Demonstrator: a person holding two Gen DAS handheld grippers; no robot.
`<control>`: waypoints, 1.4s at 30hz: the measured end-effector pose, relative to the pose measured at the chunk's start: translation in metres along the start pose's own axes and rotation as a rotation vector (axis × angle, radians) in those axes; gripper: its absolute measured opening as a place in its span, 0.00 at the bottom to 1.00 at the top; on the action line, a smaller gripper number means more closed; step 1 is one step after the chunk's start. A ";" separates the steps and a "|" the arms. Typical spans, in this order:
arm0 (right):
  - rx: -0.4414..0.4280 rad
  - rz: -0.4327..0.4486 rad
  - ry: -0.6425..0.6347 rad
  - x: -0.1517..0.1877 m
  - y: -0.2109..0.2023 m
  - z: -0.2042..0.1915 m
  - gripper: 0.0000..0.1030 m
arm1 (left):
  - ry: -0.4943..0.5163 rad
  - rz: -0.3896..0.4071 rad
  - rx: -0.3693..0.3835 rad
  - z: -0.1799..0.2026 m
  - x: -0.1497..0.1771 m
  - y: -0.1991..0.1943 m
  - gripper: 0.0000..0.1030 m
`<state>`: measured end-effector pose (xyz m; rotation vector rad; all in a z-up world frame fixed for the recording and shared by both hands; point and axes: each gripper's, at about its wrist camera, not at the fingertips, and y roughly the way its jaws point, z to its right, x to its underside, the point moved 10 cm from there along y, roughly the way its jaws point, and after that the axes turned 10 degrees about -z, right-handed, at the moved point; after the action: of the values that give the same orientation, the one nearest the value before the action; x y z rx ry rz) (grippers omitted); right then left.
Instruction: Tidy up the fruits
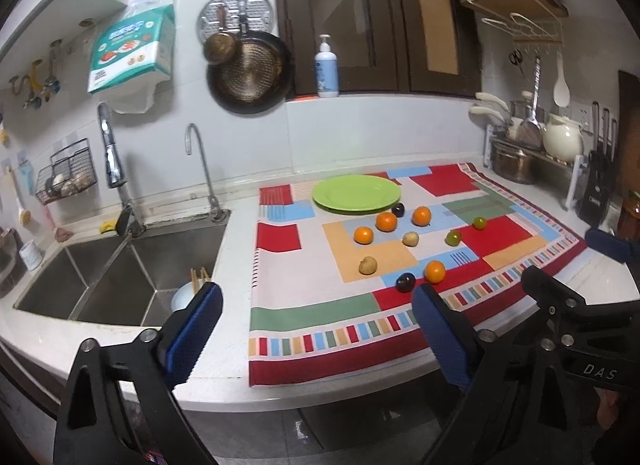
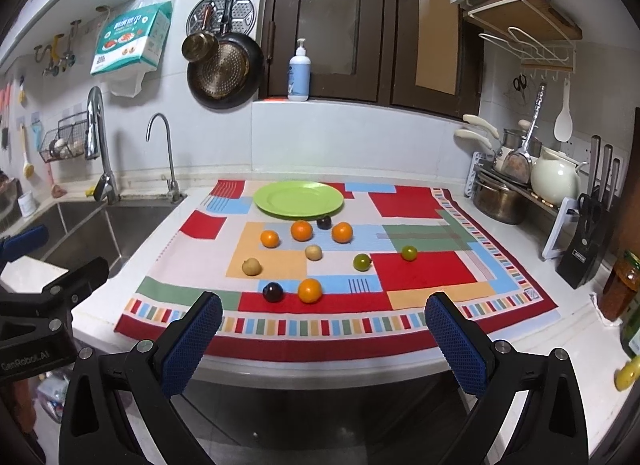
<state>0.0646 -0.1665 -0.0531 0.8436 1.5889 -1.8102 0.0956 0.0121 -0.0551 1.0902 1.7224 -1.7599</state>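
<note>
An empty green plate [image 1: 356, 193] [image 2: 299, 199] sits at the back of a patchwork cloth [image 1: 280, 313] [image 2: 420, 273]. In front of it lie several small fruits: oranges [image 1: 435, 271] [image 2: 310, 290], dark plums [image 1: 405, 282] [image 2: 273, 291], beige fruits [image 1: 367, 265] [image 2: 251, 266] and green ones [image 1: 453, 238] [image 2: 362, 262]. My left gripper [image 1: 316, 329] is open and empty, at the counter's front edge. My right gripper [image 2: 324, 333] is open and empty, also short of the cloth's front edge. Each gripper shows at the edge of the other's view.
A double sink [image 1: 120, 277] with two taps lies left of the cloth. Pots, a white kettle [image 2: 556, 181] and a knife block [image 2: 588, 241] stand at the right. A jar [image 2: 620, 289] stands at the right counter edge. Pans hang on the back wall.
</note>
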 end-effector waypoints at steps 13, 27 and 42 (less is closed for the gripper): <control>-0.071 -0.030 -0.082 -0.011 0.050 -0.007 0.87 | 0.082 -0.044 0.094 0.034 -0.015 0.053 0.71; -0.172 -0.169 -0.142 -0.013 0.132 -0.003 0.67 | 0.169 -0.136 0.207 0.076 -0.027 0.127 0.50; -0.254 -0.312 -0.221 0.011 0.191 -0.013 0.50 | 0.268 -0.259 0.300 0.104 -0.006 0.181 0.37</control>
<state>0.2057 -0.1773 -0.1819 0.2810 1.8267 -1.7817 0.2160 -0.1128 -0.1721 1.3292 1.8657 -2.1701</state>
